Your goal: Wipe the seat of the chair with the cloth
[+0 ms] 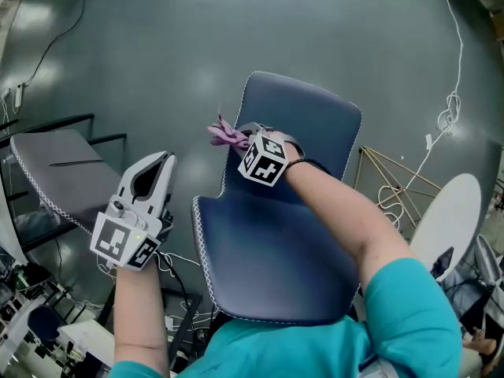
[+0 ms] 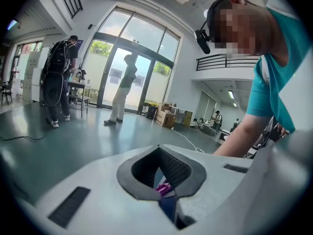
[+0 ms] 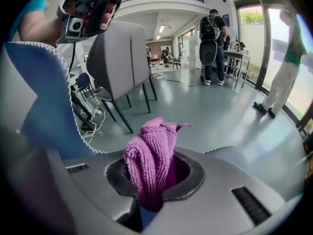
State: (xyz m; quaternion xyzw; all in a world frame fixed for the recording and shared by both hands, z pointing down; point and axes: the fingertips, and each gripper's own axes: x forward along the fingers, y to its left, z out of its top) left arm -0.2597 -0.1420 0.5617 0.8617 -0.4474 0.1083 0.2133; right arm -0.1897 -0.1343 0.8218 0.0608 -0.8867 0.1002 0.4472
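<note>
at frame centre my right gripper (image 1: 239, 138) clamps the purple cloth (image 1: 227, 135); i should press it flat onto the blue seat (image 1: 268, 262). my left gripper (image 1: 164, 161) is closed, empty.

No legible text, labels, brands or numbers in any view. Right marker cube (image 1: 264, 160) and left marker cube (image 1: 120, 241): black-and-white square patterns only.
</note>
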